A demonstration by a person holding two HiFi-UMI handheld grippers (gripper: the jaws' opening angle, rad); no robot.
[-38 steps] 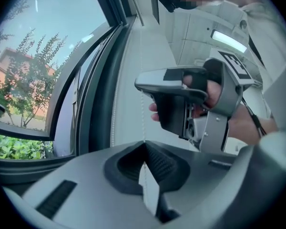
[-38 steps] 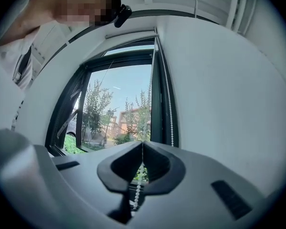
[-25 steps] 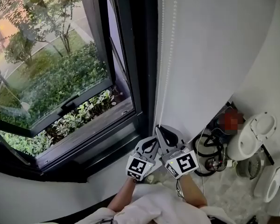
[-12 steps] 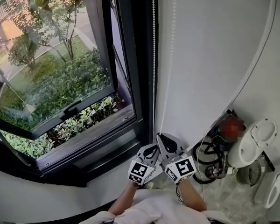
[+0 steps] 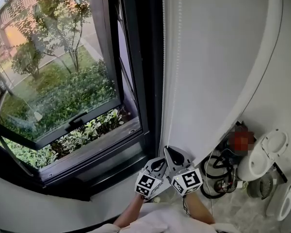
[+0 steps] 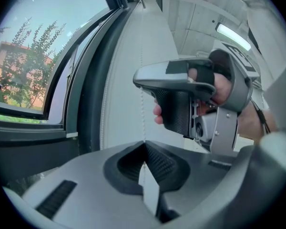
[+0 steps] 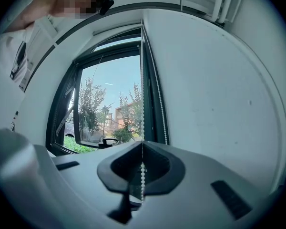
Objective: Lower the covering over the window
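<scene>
A white bead chain (image 5: 170,81) hangs in two strands down the white wall beside the dark window frame (image 5: 145,81). Both grippers sit side by side at its lower end. My right gripper (image 5: 168,150) is shut on one strand of the bead chain (image 7: 142,123), which runs straight up from between its jaws; the second strand (image 7: 164,123) hangs free beside the frame. My left gripper (image 5: 160,160) is just below and to the left, shut on a thin strand of the chain (image 6: 142,104) that enters its jaw tips (image 6: 144,146). The window glass (image 5: 58,72) stands uncovered.
The window sash (image 5: 68,123) is tilted open outward over green bushes. A curved white sill (image 5: 63,203) runs under the frame. At lower right are coiled black cables (image 5: 214,155) and a white round appliance (image 5: 264,149). A hand holds the right gripper (image 6: 195,94) close by.
Both grippers have sunk a little lower in the head view, still shut and side by side on the chain. The view has shifted slightly up the window.
</scene>
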